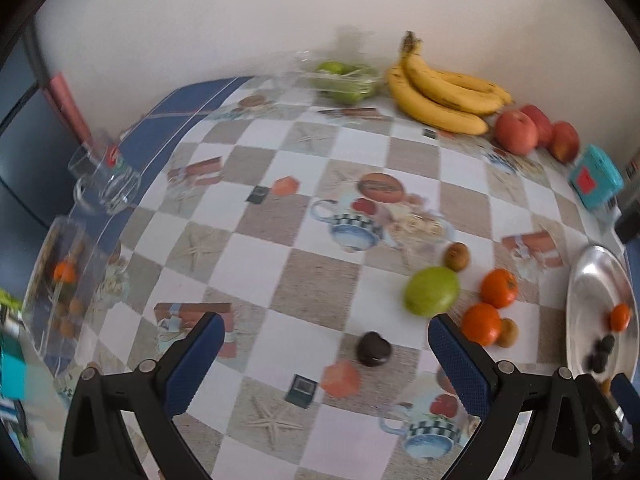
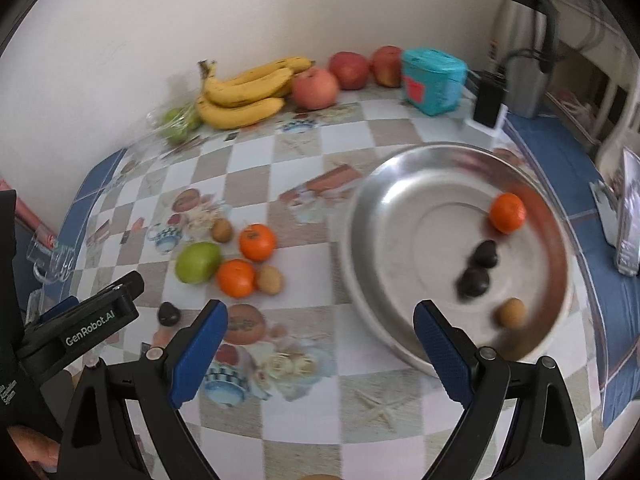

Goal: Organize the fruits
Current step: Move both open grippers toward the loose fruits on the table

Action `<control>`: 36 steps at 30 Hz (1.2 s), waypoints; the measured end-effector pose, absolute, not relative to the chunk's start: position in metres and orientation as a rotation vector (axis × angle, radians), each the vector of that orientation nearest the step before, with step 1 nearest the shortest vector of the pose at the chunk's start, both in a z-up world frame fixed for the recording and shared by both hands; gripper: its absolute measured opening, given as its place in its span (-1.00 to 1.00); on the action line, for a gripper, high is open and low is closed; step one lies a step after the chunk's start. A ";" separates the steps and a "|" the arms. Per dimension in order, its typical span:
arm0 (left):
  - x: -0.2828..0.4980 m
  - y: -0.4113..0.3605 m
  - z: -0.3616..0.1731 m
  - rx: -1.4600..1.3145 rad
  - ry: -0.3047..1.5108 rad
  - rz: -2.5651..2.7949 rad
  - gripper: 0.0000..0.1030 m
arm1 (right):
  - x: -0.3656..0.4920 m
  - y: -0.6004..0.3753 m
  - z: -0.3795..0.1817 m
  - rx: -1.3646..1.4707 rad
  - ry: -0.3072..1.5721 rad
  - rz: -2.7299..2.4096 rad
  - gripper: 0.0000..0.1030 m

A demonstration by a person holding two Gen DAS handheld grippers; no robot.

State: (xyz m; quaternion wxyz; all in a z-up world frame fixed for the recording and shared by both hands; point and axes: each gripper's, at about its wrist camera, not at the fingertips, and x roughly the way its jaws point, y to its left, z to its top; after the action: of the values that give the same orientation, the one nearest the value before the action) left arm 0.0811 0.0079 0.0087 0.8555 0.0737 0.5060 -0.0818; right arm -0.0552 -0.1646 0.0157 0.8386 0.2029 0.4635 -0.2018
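Observation:
My left gripper [image 1: 322, 338] is open and empty, just above a dark chestnut [image 1: 373, 349] lying on the checked tablecloth. A green pear [image 1: 431, 291], two oranges [image 1: 498, 288] [image 1: 481, 323] and two small brown fruits [image 1: 458, 256] [image 1: 509, 333] lie to its right. My right gripper [image 2: 320, 328] is open and empty, at the near left rim of the metal bowl [image 2: 384, 240]. The bowl holds an orange [image 2: 507, 213], two dark chestnuts [image 2: 473, 281] and a small brown fruit [image 2: 512, 312]. The left gripper's body [image 2: 96, 320] shows in the right wrist view.
Bananas [image 2: 240, 96], three apples [image 2: 314, 87] and bagged green fruit [image 2: 176, 124] line the back wall. A teal box [image 2: 434, 80], a black device [image 2: 488, 100] and a steel thermos [image 2: 520, 40] stand at the back right. A glass cup [image 1: 106, 180] and a clear container [image 1: 60, 280] sit at the left edge.

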 end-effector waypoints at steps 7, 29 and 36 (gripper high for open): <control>0.097 0.038 0.005 0.063 1.101 -0.137 1.00 | -0.023 -0.144 0.018 0.413 1.010 -0.361 0.83; 0.108 0.009 -0.047 0.064 1.298 -0.232 0.72 | 0.001 -0.159 -0.027 0.492 1.054 -0.344 0.83; 0.108 -0.006 -0.052 0.079 1.317 -0.289 0.36 | 0.002 -0.167 -0.033 0.519 1.046 -0.331 0.54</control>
State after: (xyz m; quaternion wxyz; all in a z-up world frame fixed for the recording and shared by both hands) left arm 0.1083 -0.0056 -0.0525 0.7805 0.0364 0.6095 -0.1339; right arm 0.0020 -0.1673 -0.0326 0.8214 0.2440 0.4915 -0.1557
